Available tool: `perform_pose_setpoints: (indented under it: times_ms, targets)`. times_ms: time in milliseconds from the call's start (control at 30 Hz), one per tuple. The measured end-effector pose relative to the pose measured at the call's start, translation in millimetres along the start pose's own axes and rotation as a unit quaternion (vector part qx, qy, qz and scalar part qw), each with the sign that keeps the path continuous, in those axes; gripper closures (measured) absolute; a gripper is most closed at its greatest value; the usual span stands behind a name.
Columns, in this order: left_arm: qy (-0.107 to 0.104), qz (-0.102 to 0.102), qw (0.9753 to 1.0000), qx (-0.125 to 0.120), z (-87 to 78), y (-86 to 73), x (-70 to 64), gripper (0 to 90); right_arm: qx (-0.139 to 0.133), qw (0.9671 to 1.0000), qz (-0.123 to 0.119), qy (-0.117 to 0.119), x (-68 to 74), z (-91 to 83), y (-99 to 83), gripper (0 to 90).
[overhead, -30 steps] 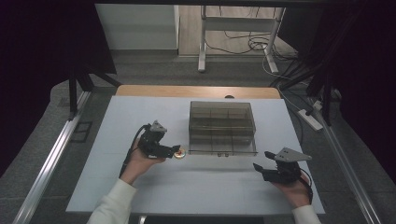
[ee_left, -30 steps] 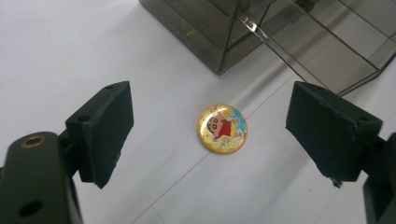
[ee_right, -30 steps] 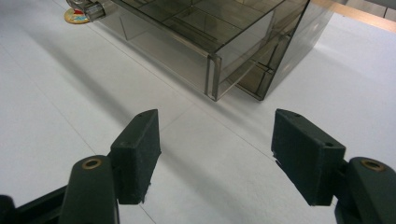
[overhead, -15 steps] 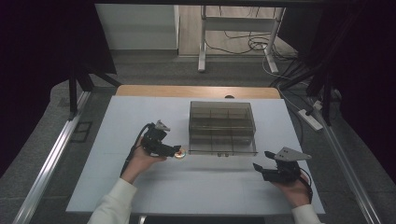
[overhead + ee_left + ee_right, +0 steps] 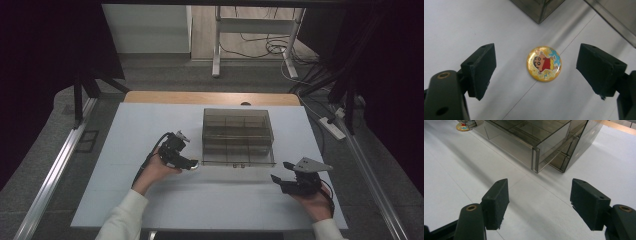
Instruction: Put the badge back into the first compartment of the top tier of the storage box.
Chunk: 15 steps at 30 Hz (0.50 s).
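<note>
A round yellow badge (image 5: 544, 63) with a cartoon boy in a red shirt lies flat on the white table, just off the near left corner of the box. My left gripper (image 5: 536, 70) hovers over it, open, one jaw on each side and neither touching. From above, the left gripper (image 5: 192, 164) sits at that corner with the badge (image 5: 194, 165) under its tips. The right gripper (image 5: 275, 179) rests open and empty at the table's near right. In the right gripper view its jaws (image 5: 539, 202) face the box, and the badge (image 5: 462, 127) shows at the top left.
A smoky transparent box (image 5: 237, 136) with several compartments stands mid-table; its near corner (image 5: 535, 160) is ahead of the right gripper. The white table (image 5: 230, 200) ends in a wooden strip at the back. Cables and a metal frame lie on the floor beyond.
The left hand has shifted slightly towards the box, with its gripper staying over the badge. The right gripper has not moved.
</note>
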<state>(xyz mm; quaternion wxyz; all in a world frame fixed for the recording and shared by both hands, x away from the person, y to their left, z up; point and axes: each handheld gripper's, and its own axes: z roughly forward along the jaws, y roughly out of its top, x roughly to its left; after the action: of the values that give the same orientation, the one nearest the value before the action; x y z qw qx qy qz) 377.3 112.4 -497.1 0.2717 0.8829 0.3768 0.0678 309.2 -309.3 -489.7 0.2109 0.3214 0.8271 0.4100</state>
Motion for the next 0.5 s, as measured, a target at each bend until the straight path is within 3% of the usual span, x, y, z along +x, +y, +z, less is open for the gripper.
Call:
perform_pose_setpoints:
  times_ms: [367,500]
  targets:
    - [-0.007,0.024,0.9990,0.037,12.2,12.4,-3.9,17.6,0.001,1.0000,0.000,-0.003,0.7,0.4,0.2,30.7]
    - [0.004,0.029,0.9978,0.059,20.2,15.4,-6.1,17.9,0.003,1.0000,0.000,-0.002,0.9,1.2,0.0,30.7]
